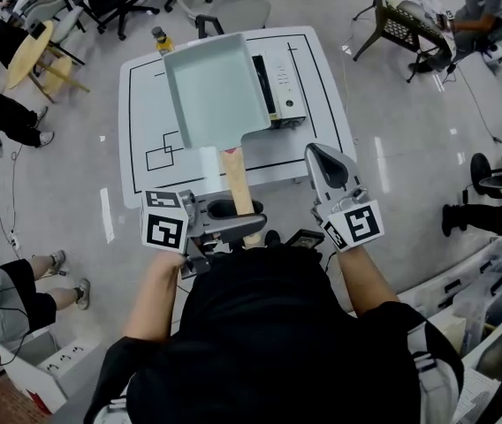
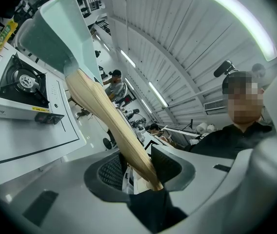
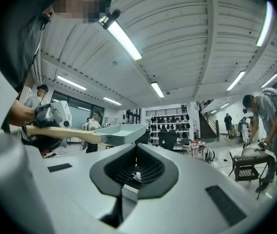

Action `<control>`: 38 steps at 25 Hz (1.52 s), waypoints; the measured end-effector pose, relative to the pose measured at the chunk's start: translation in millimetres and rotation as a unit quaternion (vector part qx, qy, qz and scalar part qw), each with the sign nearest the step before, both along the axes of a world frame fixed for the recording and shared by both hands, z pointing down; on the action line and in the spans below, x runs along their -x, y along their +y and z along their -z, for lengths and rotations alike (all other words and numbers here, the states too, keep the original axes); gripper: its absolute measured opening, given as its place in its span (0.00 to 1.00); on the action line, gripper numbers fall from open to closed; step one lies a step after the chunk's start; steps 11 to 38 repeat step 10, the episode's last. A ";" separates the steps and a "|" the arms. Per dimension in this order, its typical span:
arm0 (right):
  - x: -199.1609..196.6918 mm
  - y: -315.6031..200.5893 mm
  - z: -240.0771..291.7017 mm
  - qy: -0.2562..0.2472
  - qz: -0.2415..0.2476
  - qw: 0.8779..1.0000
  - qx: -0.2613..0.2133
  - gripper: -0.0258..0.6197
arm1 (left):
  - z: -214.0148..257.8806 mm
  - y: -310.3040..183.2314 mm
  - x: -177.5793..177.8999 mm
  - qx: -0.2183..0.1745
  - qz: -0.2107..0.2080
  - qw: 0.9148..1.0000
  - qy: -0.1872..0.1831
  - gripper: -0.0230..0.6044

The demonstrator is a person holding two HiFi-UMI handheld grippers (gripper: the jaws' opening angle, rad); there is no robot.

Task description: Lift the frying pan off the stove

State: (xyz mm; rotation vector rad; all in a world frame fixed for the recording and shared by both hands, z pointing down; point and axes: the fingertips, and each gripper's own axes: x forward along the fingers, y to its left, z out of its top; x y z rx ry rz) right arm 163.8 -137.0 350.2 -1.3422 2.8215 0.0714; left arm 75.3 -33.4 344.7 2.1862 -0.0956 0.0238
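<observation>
Held the frying pan [image 1: 216,87] up off the stove [image 1: 279,95] by its wooden handle [image 1: 236,184], the pan pale green and square-sided. Pinched the handle's near end in the left gripper [image 1: 244,223], with the jaws closed on either side of the wood and the handle running up and away from between them. Hung the pan over the stove's left part in the head view, its right rim overlapping the stove's top. From the left gripper view, saw clear air between the raised pan and the bare burner [image 2: 21,79] below it.

Found the stove toward the far right of the white table [image 1: 140,122], with black lines marked across the top. Noted a yellow-labelled bottle [image 1: 160,39] at the far left corner, near the pan's far edge but apart from it. Saw bare tabletop to the pan's left and on its near side, and open floor [image 1: 410,148] beyond the table's right edge. Counted chairs [image 1: 224,7] close behind the far edge and seated people [image 1: 3,117] off to the left, well apart from the table.

Carried the right gripper [image 1: 324,159] by the table's near right corner, jaws pressed together on nothing, pointed forward with the pan off to its left. Reached the left forearm [image 1: 155,299] and right forearm [image 1: 366,272] forward from the body, both bare, one to each gripper.
</observation>
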 end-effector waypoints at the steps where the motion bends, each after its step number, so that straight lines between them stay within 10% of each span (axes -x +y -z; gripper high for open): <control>1: 0.4 -0.6 0.9 0.000 0.000 1.000 -0.001 0.07 | 0.3 -0.6 0.5 0.000 0.000 1.000 0.001 0.30; 38: -9.9 4.4 -1.1 -0.002 -0.007 1.000 -0.005 0.07 | -2.0 3.4 -6.0 -0.007 -0.002 1.000 0.000 0.30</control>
